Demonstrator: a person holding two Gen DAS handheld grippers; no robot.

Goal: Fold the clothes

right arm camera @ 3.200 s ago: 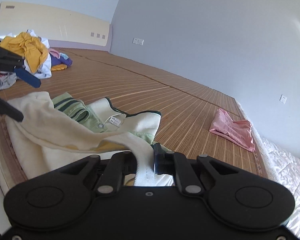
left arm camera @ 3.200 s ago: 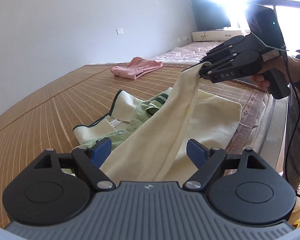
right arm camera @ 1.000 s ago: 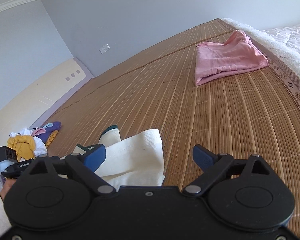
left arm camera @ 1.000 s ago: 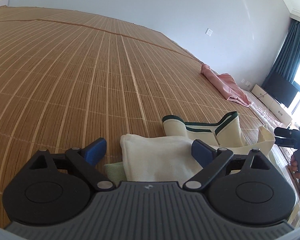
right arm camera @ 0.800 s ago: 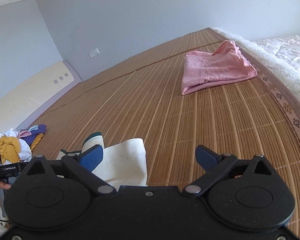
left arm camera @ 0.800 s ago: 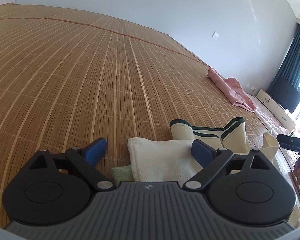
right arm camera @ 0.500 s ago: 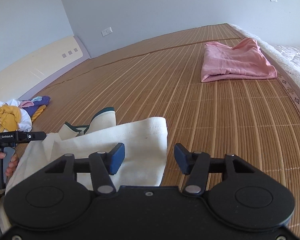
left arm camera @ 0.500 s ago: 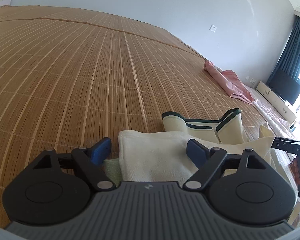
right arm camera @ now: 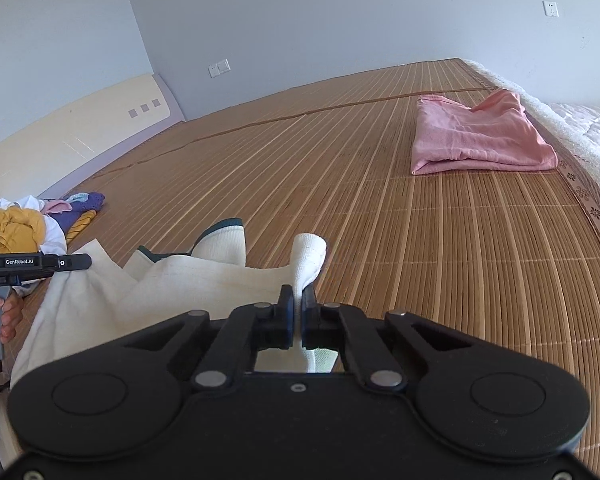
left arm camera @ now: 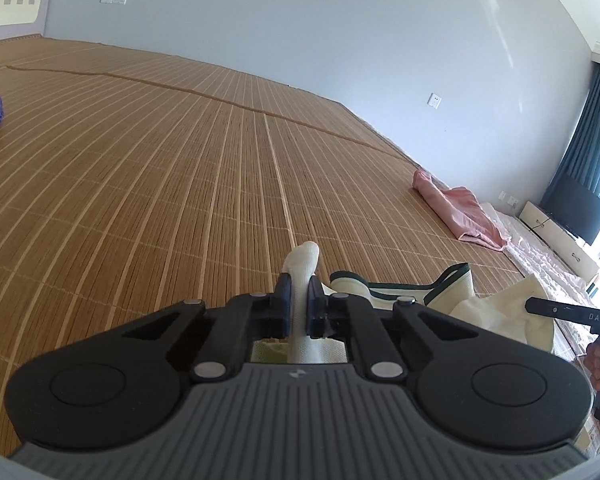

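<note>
A cream shirt with dark green trim (right arm camera: 172,284) lies on the bamboo mat, its collar or sleeve band (left arm camera: 404,286) poking out beyond the folded cloth. My left gripper (left arm camera: 299,294) is shut on a pinched fold of the cream shirt (left arm camera: 302,268), which sticks up between the blue pads. My right gripper (right arm camera: 299,304) is likewise shut on another corner of the same shirt (right arm camera: 308,256). Each view shows the other gripper at its edge: the right gripper (left arm camera: 568,312) on the right, the left gripper (right arm camera: 36,264) on the left, each held by a hand.
A folded pink garment (right arm camera: 480,140) rests on the mat far right. A heap of yellow, purple and white clothes (right arm camera: 32,220) sits by the headboard at left. White bedding (right arm camera: 580,128) borders the mat's right edge. Bamboo mat (left arm camera: 180,184) stretches ahead.
Both grippers went from open, hovering over the folded cream edge, to shut on it; the cloth now bunches up between each pair of pads.
</note>
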